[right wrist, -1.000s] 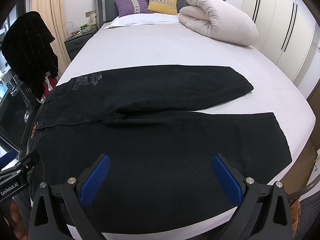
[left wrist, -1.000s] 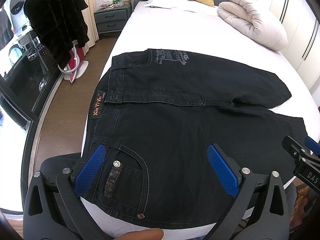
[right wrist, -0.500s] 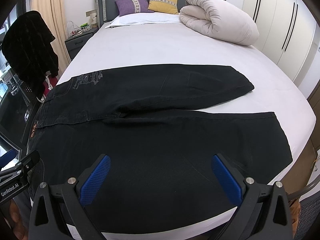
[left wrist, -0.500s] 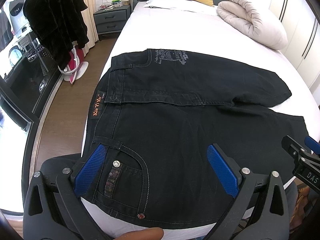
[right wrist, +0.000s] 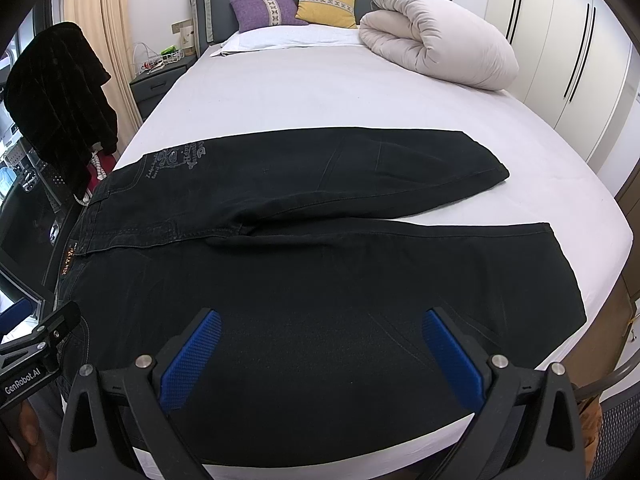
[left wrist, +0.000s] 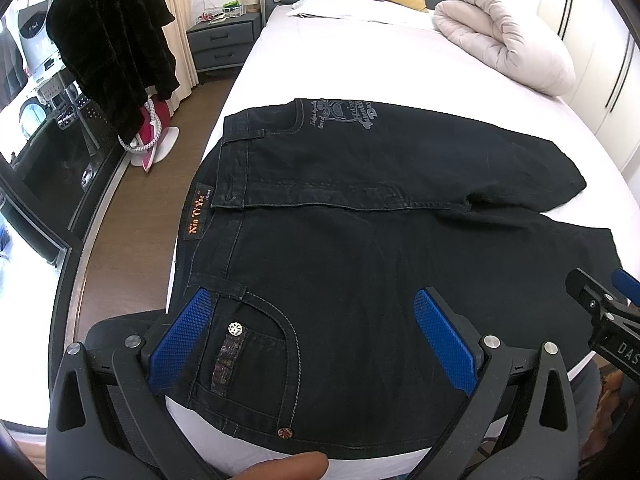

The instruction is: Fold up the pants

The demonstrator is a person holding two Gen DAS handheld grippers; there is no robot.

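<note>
Black jeans lie flat across the white bed, waistband at the left edge, both legs pointing right and spread apart; they also show in the right wrist view. My left gripper is open and empty, hovering above the near front pocket by the waistband. My right gripper is open and empty, hovering above the near leg's thigh. Each gripper's body shows at the edge of the other's view.
A rolled beige duvet and purple and yellow pillows lie at the head of the bed. A dark garment hangs left of the bed above the wooden floor. Wardrobe doors stand on the right.
</note>
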